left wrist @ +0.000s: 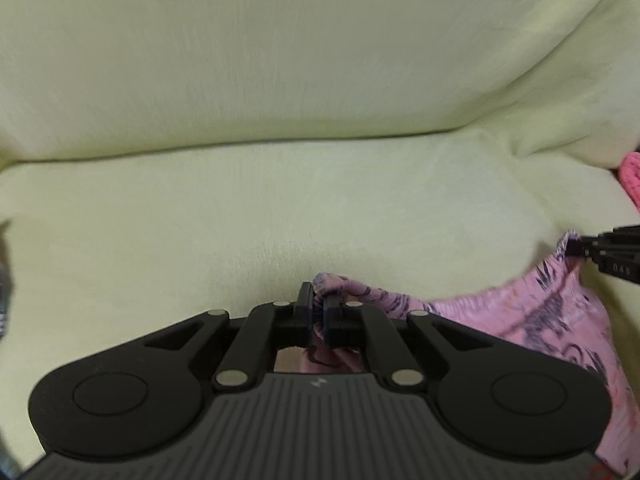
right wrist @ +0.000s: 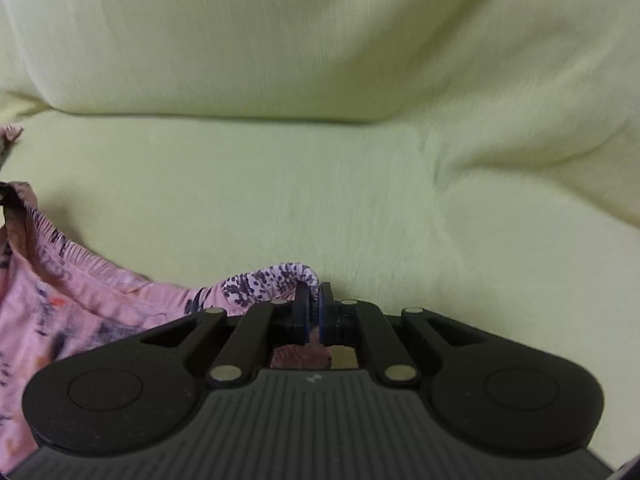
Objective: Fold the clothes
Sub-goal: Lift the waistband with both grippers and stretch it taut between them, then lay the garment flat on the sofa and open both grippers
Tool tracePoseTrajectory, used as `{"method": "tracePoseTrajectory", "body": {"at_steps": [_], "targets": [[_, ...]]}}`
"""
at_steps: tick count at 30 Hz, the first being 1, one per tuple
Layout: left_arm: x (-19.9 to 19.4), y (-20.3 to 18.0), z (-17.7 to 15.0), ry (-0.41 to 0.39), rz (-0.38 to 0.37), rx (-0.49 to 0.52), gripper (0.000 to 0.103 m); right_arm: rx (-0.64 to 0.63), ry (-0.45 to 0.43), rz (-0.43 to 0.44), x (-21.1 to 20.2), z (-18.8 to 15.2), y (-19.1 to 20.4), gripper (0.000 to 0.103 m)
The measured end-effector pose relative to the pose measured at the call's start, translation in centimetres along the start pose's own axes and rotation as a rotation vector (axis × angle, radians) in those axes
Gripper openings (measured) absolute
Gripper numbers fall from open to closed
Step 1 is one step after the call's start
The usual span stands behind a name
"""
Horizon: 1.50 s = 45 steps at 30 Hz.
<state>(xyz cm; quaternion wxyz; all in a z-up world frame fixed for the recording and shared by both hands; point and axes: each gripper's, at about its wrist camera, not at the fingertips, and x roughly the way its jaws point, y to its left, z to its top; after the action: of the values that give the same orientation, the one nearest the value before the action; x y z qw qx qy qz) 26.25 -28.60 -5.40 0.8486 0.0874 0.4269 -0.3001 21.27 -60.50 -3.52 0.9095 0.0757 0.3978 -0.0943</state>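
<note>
Left wrist view: left gripper (left wrist: pixel 318 312) and right gripper (right wrist: pixel 316 312) both clenched on pink floral elastic-waist garment (left wrist: pixel 520 312), waistband stretched sideways between them over pale green sofa (left wrist: pixel 280 220).

Count by kind, both wrist views:

- Tools: two showing. Left tool (left wrist: pixel 318 312) gripping fabric between closed fingers; right tool (right wrist: pixel 316 308) likewise pinching fabric.
- Patterned pink garments: one, pink garment (left wrist: pixel 540 312) stretching between both tools, dark print on it.
- Elastic waistbands: one, running along garment's upper edge (right wrist: pixel 72 254).
- Other pink items: one, bright pink knitted item (left wrist: pixel 632 178) peeking in at right edge, mostly cut off.
- Sofas: one, pale yellow-green sofa (left wrist: pixel 280 208), with one seat and one backrest showing.
</note>
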Motion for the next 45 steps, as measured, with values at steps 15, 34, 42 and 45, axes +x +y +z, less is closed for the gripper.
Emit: {"method": "tracePoseTrajectory", "body": {"at_steps": [15,34,42,45], "targets": [[-7.2,4.1,-2.5,-0.085,-0.138,-0.053,0.039,-0.027,-0.114,0.108,-6.2,-5.6,-0.8,0.033],[-4.8,1.3,-5.0,-0.09,-0.215,0.232,0.04,-0.034,-0.154,0.019,-4.3,-4.5,-2.5,0.001],[-2.5,-0.8,-3.2,-0.082,-0.197,0.361,0.041,-0.028,-0.16,0.002,-3.1,-3.5,-3.0,0.001],[-1.4,-1.4,-2.8,-0.047,-0.195,0.409,0.04,-0.059,-0.113,0.021,-2.4,-3.5,-2.6,0.001]]}}
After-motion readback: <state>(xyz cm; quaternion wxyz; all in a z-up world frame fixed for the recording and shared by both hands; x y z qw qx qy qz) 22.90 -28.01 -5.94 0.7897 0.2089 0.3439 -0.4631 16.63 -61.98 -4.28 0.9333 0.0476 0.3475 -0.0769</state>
